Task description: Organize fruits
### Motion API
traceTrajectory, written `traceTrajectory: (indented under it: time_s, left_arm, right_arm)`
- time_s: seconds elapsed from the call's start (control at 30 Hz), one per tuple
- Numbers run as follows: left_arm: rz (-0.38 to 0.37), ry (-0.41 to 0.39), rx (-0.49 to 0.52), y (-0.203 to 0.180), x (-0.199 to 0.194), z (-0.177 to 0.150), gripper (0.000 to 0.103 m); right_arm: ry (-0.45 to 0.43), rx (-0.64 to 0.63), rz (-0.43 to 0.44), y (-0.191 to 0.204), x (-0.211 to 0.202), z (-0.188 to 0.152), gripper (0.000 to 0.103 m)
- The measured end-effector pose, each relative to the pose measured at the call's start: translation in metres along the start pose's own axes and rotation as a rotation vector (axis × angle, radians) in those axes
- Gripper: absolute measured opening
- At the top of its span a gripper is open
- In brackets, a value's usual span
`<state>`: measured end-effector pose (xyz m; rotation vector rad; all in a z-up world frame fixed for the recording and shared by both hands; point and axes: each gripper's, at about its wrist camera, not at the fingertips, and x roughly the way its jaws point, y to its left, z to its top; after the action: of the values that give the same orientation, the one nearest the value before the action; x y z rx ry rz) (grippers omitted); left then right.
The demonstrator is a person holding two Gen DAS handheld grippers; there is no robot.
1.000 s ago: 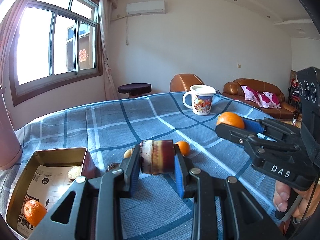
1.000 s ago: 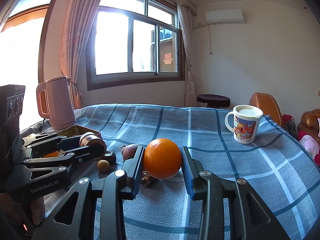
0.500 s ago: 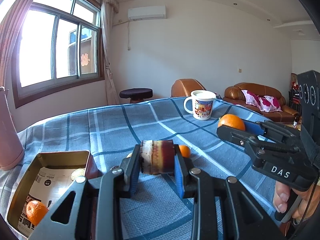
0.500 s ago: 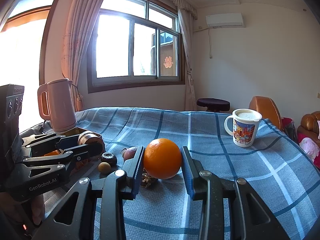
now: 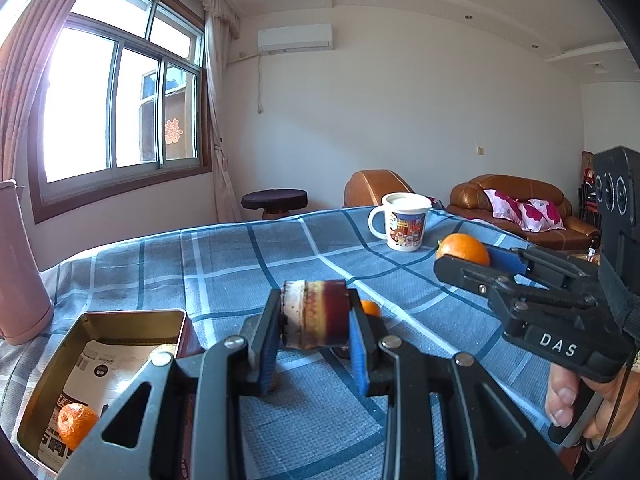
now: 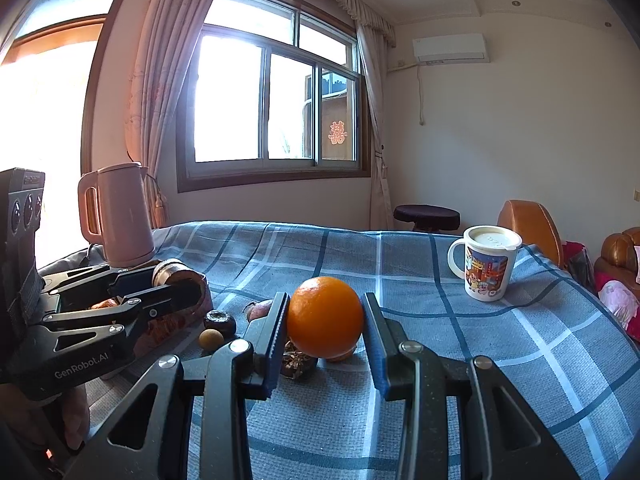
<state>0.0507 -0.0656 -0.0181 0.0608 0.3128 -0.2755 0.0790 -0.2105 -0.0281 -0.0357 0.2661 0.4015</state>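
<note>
Right wrist: orange (image 6: 325, 316) between closed jaws.

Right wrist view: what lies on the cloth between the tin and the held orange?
A dark round fruit, a small yellowish fruit and a reddish one lie between the tin and orange.

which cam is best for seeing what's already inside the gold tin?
Left wrist: the tin is seen from above, open, with one small orange on printed paper inside. In the right wrist view the left gripper hides nearly all of the tin.
</note>
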Motion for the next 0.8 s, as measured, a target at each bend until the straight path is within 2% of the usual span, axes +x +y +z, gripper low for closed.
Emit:
traceTrajectory:
  time_s: [0.8]
  left_arm:
    - [0.014,-0.016,-0.001,0.0018,-0.0045,0.0,0.032]
  right_arm:
    - [-0.033,-0.02,-0.001,0.0034,-0.0064,0.0013,0.038]
